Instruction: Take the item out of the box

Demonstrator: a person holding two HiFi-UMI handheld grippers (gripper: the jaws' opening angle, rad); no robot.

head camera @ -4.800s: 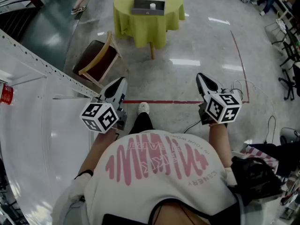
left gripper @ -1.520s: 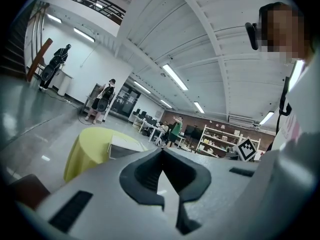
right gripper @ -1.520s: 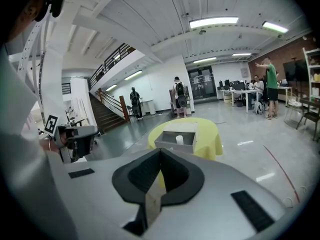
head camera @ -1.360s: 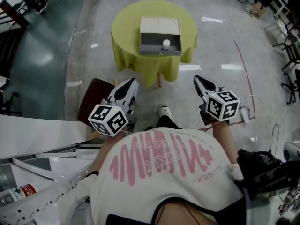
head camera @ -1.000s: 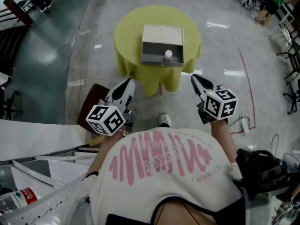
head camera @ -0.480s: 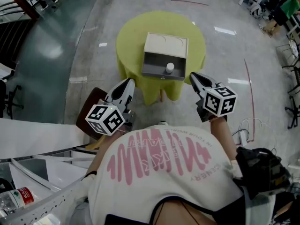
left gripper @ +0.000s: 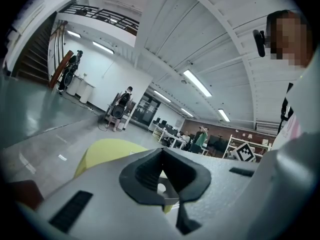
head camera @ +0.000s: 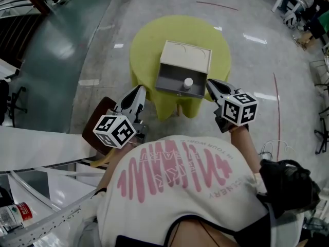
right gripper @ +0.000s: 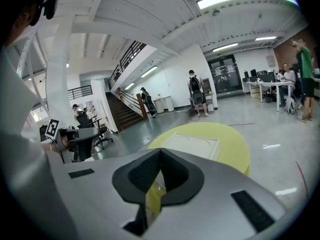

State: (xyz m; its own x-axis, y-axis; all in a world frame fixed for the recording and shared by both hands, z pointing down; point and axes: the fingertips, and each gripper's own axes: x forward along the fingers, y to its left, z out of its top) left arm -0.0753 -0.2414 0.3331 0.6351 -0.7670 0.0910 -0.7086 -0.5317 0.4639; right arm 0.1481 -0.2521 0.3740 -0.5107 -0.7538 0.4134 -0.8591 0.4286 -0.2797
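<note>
Head view is showing my left claw (head camera: 138,93) and right claw (head camera: 211,86) pressed together and empty, so I'm risking toppling the jar (head camera: 188,82) in the box (head camera: 186,62).

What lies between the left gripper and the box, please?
Only the table's yellow cloth, seen in the head view, separates the left gripper and the box.

Bright ceiling strip lights (left gripper: 197,83) glare on the floor (head camera: 257,38); fisheye edges darken.
</note>
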